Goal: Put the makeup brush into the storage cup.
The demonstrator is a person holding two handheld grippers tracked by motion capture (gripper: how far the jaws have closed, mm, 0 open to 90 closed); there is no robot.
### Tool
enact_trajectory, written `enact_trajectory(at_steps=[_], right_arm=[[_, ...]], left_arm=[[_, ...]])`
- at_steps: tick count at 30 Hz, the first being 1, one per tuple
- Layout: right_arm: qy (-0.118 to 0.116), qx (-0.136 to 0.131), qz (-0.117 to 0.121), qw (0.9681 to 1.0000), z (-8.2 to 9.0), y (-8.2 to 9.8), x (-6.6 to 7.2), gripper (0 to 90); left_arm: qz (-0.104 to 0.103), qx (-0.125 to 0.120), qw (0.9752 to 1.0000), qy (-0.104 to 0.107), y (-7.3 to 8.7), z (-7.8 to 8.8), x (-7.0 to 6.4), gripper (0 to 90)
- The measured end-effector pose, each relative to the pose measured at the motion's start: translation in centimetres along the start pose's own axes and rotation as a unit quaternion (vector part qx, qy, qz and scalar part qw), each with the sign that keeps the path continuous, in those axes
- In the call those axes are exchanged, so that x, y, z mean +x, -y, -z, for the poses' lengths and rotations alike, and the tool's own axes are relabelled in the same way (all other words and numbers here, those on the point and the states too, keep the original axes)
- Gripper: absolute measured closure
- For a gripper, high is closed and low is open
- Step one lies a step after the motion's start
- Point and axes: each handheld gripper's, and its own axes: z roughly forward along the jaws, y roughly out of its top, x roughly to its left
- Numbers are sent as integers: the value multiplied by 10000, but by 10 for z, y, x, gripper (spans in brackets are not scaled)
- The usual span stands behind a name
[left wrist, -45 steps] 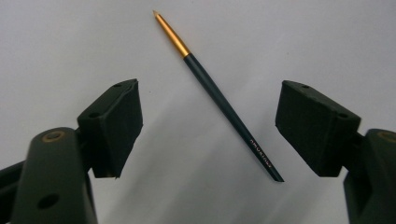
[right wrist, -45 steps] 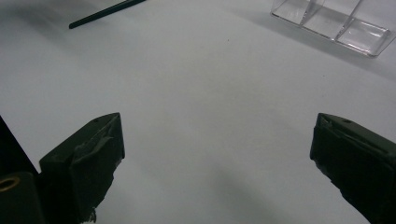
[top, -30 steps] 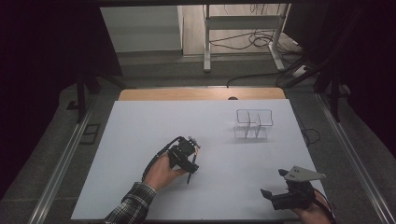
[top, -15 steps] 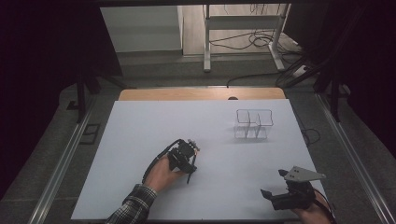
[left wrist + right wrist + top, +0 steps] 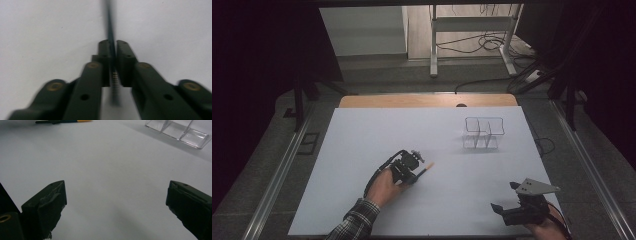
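On the white table, the left gripper sits near the middle, held in the person's left hand. Its fingers are closed tight on a thin dark pen, which runs straight up between them and out past their tips; in the left gripper view the pen is blurred. In the high view the pen's yellow-orange end sticks out to the right of the gripper, close over the table surface. In the right gripper view the same pen appears far off at the top edge, dark with a yellow end.

The right gripper is at the table's near right corner, well apart from the pen. Its fingers stand wide apart with only bare table between them.

A clear plastic organizer with upright dividers stands on the far right part of the table, away from both grippers.
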Motion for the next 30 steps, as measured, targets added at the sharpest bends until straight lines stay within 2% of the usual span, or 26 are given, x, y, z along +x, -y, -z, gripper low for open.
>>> enact_trajectory(at_steps=[3, 15, 30], right_arm=[[2, -5, -6, 10000, 0, 0, 0, 34], [2, -5, -16, 10000, 0, 0, 0, 34], [-4, -8, -17, 10000, 0, 0, 0, 34]], left_arm=[[25, -2, 10000, 59, 0, 0, 2, 846], [-61, -135, 9999, 48, 3, 2, 2, 848], [-180, -586, 9979, 202, 8, 22, -2, 847]])
